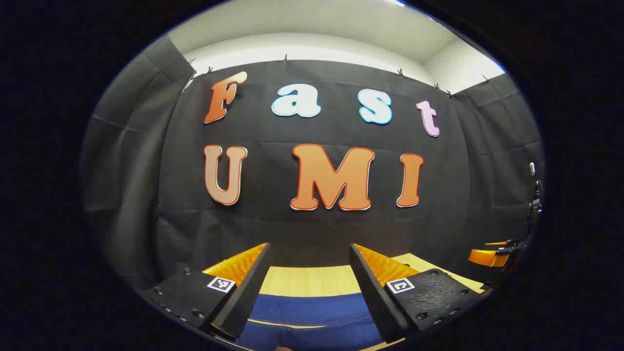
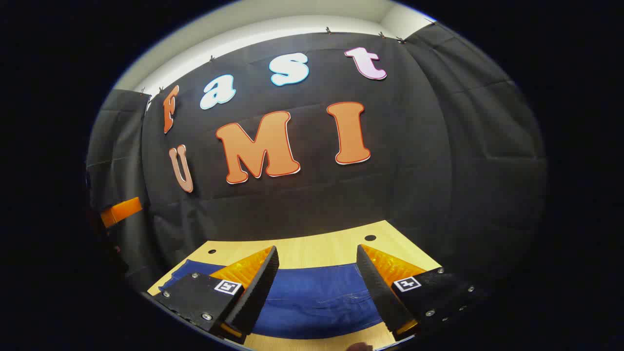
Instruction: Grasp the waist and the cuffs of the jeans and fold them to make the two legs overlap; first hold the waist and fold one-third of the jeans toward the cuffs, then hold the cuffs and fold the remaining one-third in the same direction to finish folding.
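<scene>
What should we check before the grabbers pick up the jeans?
1. Left gripper open: ok.
2. Right gripper open: ok.
3. Jeans lying flat on the table: ok where visible.
4. Jeans between each gripper's fingers: ok, but nothing is gripped yet.
5. Which end is waist or cuffs: cannot tell.
6. Grippers apart from each other: ok; the right gripper sits far off at the edge of the left gripper view.
</scene>
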Motion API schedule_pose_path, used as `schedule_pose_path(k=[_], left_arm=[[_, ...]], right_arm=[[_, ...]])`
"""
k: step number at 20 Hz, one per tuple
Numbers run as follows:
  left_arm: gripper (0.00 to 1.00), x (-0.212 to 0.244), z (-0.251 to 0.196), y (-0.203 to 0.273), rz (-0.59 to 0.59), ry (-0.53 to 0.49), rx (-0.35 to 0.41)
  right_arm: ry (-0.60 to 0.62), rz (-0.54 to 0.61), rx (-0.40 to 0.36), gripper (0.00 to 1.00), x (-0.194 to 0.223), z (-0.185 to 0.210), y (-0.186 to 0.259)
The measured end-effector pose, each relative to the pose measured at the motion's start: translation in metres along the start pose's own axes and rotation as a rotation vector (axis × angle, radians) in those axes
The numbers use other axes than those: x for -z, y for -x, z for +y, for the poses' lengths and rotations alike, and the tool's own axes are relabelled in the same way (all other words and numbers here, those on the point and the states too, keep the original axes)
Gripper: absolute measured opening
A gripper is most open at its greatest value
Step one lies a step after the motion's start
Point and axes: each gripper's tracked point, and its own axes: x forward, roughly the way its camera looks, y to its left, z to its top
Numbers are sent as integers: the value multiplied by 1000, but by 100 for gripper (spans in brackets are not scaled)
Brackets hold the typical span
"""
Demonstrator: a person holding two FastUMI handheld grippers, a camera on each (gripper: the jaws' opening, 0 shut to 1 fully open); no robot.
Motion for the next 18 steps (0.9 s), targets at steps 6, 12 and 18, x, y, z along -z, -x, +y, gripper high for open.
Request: schedule_pose_path(k=[6, 12, 18], left_arm=[[94, -3, 33, 30, -29, 6, -138], [96, -3, 63, 43, -56, 18, -248], [95, 0, 96, 32, -42, -13, -222]], right_arm=[[69, 91, -71, 98, -8, 8, -13], [107, 62, -131, 98, -17, 14, -25], [50, 75, -58, 97, -10, 32, -23]])
